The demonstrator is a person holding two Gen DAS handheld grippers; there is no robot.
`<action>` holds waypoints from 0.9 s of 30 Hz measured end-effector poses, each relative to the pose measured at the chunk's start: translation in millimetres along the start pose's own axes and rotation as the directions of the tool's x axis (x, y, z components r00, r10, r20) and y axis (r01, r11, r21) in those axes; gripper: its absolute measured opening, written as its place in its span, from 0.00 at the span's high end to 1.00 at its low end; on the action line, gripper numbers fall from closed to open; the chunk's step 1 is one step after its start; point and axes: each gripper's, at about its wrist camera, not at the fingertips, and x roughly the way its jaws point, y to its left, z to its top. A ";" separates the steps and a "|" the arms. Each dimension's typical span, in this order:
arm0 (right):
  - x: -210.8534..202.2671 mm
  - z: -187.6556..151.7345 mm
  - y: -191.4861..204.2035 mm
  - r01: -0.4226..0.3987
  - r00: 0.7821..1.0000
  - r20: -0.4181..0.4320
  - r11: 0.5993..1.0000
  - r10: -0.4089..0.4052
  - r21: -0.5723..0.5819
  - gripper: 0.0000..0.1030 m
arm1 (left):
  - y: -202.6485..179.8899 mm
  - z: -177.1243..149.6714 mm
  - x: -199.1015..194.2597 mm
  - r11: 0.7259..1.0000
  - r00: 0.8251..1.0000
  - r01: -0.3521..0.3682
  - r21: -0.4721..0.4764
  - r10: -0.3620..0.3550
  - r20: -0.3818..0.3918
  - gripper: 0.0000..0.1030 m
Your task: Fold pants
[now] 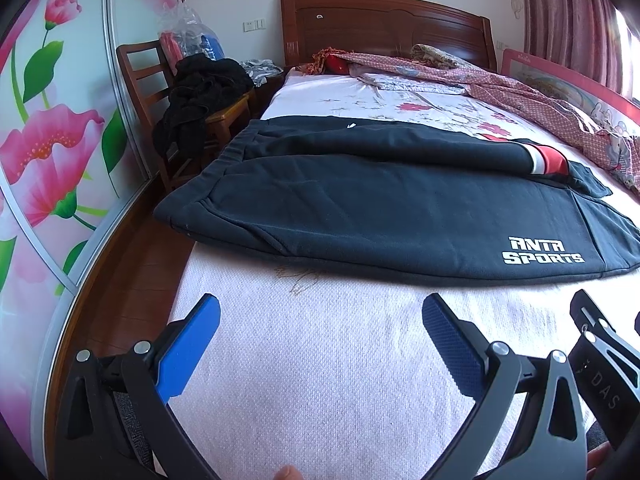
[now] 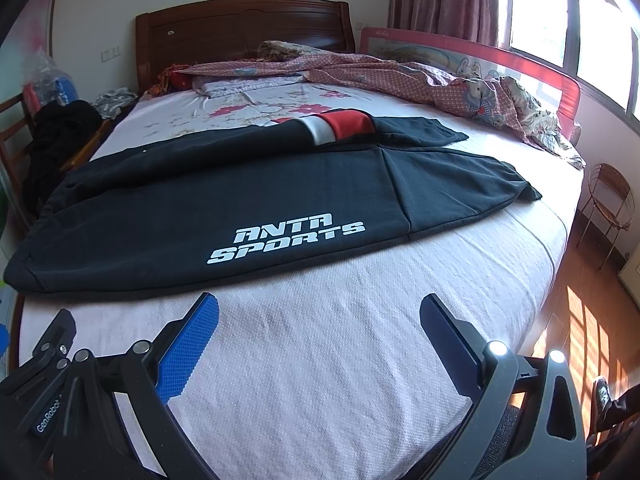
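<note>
Pants [image 2: 240,184]: black, white lettering, red and grey band. Bed [image 2: 320,340]: pale pink woven cover; beyond the pants, floral sheet [image 2: 256,108]. Quilt [image 2: 400,76]: pink check. Headboard [image 2: 244,24]: reddish-brown wood. Fingers [image 2: 192,344]: blue pads.

Bright daylight floods in from the window [image 2: 560,36], blowing out its panes and striping the floor [image 2: 580,320]. Both fisheye views bend strongly, with dark vignetted corners.
</note>
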 end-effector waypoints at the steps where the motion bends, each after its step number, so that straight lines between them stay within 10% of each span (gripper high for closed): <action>1: 0.0 0.0 0.0 0.000 1.000 0.000 1.000 0.000 0.000 0.03 | -0.1 -0.1 0.0 1.000 1.000 0.002 0.001 -0.002 -0.004 0.02; 27: 0.2 -1.6 3.9 -0.007 1.000 -0.005 1.000 0.007 0.004 0.03 | -2.2 -0.5 0.3 1.000 1.000 -0.012 0.015 0.012 0.013 0.02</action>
